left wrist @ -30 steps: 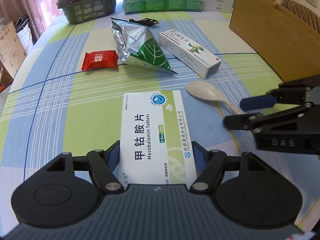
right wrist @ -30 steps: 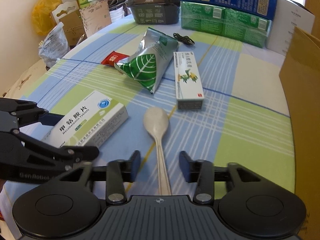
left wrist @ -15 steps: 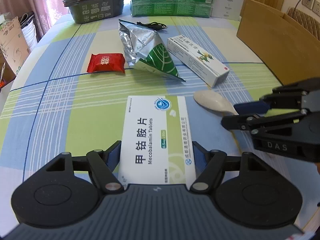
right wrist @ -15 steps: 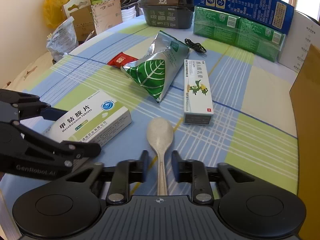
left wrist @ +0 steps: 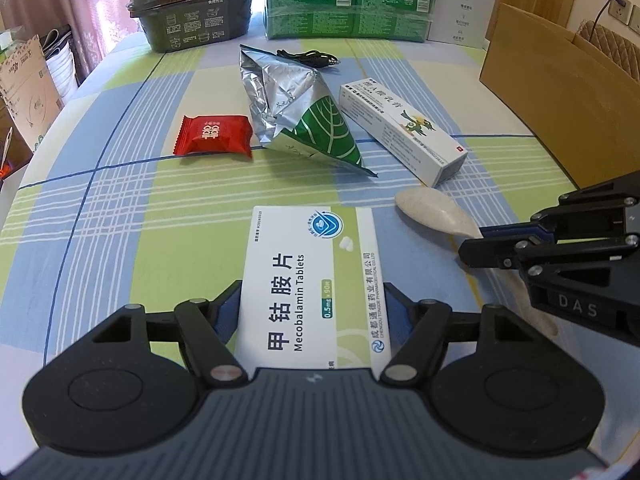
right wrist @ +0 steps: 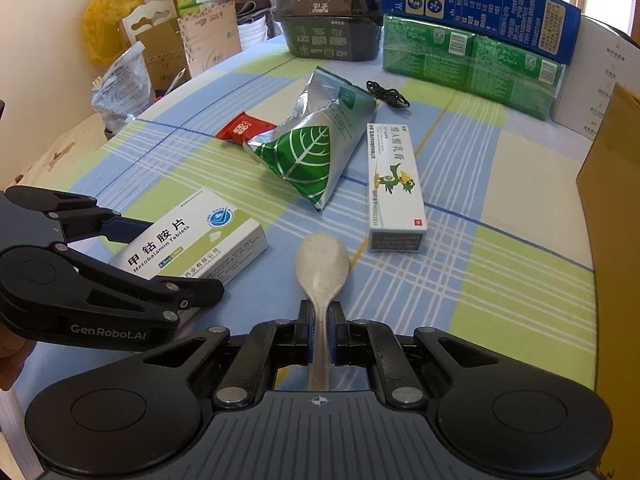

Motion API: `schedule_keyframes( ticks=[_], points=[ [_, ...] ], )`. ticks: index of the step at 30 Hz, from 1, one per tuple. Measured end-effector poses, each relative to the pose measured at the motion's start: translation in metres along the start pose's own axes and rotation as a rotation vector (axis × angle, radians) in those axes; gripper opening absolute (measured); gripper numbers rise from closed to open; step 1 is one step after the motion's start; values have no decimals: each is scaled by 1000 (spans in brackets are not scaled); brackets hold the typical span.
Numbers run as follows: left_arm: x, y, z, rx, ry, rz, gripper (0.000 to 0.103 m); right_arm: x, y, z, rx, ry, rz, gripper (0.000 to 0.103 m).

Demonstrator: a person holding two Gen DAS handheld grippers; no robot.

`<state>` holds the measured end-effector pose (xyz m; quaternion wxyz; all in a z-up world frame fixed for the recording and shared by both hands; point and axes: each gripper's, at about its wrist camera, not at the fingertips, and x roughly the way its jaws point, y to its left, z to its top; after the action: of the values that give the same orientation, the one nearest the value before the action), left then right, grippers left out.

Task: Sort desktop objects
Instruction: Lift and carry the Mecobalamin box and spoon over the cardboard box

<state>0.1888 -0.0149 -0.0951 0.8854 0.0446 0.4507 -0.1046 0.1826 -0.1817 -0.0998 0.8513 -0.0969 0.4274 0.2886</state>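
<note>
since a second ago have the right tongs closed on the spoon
Yes. The right tongs have narrowed from a wide gap and now clamp the spoon handle, while the ointment box beside it lies unmoved.

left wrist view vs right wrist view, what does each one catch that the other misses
Only the left wrist view shows the wall socket behind the brown cardboard box. Only the right wrist view shows the yellow plastic bag and the right gripper shut on the beige plastic spoon. Both show the left gripper on the white-and-green Mecobalamin tablet box and the red candy wrapper.
</note>
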Motion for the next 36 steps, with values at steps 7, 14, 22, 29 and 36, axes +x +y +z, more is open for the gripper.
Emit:
schedule_keyframes(
  ticks=[7,14,22,29,36],
  points=[
    [-6,0,1,2,1,11,67,-6,-6,2,35,-25,-17,4],
    [-16,-5,8,7,-8,16,67,-19,-7,4,53,-57,-40,4],
    [-34,-14,9,11,-15,12,67,-43,-10,0,95,-102,-76,4],
    [-52,-23,9,17,-29,5,67,-63,-6,-10,129,-126,-92,4],
    [-73,-37,11,37,-55,-13,67,-86,-1,-9,125,-153,-95,4]
  ],
)
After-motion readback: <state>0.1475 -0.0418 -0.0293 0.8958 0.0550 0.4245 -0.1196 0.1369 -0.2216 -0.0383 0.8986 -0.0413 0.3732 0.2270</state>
